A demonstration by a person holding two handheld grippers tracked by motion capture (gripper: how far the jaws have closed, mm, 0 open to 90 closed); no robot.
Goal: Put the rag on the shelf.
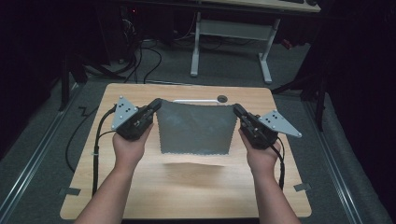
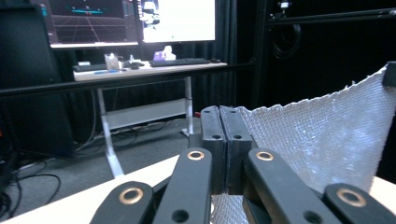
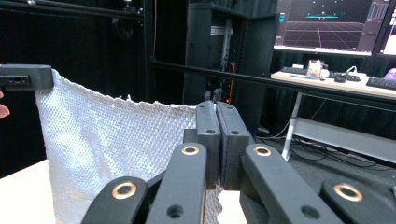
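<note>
Light wooden table with rounded corners, set on grey carpet, dark curtains to both sides. Grey waffle-weave cloth hanging spread above the table's centre, lifted clear of the wood, shadow on the surface just below at 6 o'clock. Left gripper at 9 o'clock of the cloth, jaws pressed together on its upper left corner; seen along the left gripper view with pads closed and fabric running off toward 3 o'clock. Right gripper at 3 o'clock of the cloth, jaws likewise clamped tight on the upper right corner; in the right gripper view fabric stretching toward 9 o'clock. White strip and small dark round hole at the table's 12 o'clock edge. Beyond, white-legged desk, cables on the floor. Lit monitors and keyboard on that desk.
</note>
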